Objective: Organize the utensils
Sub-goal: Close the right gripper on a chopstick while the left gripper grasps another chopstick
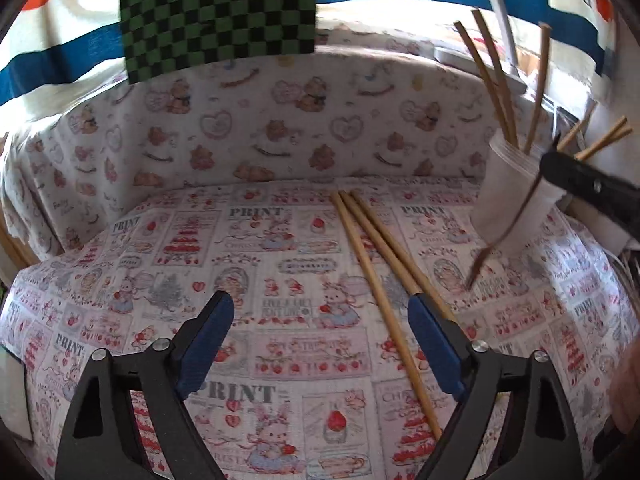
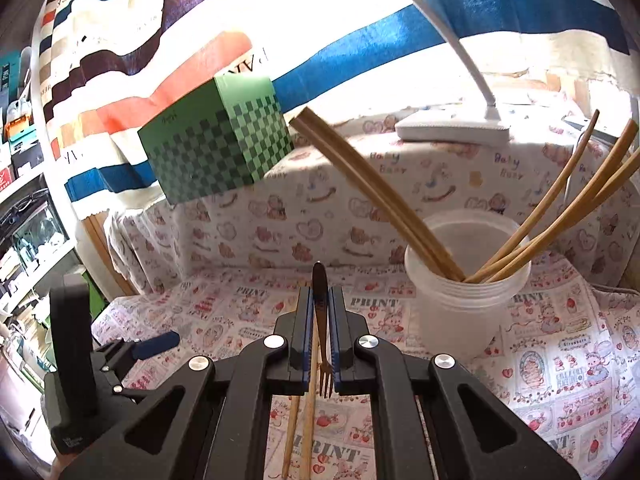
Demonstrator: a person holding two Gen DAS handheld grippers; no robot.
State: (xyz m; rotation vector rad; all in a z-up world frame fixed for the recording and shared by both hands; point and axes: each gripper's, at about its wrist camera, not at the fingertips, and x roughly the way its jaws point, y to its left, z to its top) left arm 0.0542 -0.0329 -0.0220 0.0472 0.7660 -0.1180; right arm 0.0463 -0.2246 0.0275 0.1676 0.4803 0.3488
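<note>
My left gripper (image 1: 320, 336) hangs open over the printed cloth (image 1: 200, 248). Three bamboo chopsticks (image 1: 374, 248) lie side by side there, and its right finger (image 1: 432, 340) sits over one of them. My right gripper (image 2: 320, 300) is shut on a small brown fork (image 2: 319, 280), handle forward and tines back toward the camera, raised above the cloth. A translucent plastic cup (image 2: 464, 312) stands just right of it and holds several chopsticks (image 2: 360, 184). The left wrist view shows that cup (image 1: 508, 184) at the right, with the right gripper (image 1: 560, 172) and the blurred fork (image 1: 504, 236) in front of it.
A green checkered box (image 2: 216, 152) sits on the raised cloth-covered ledge behind. A white lamp base (image 2: 452, 128) with a curved arm stands on that ledge. Crowded shelves (image 2: 24, 200) fill the far left. A hand (image 1: 628, 384) shows at the right edge.
</note>
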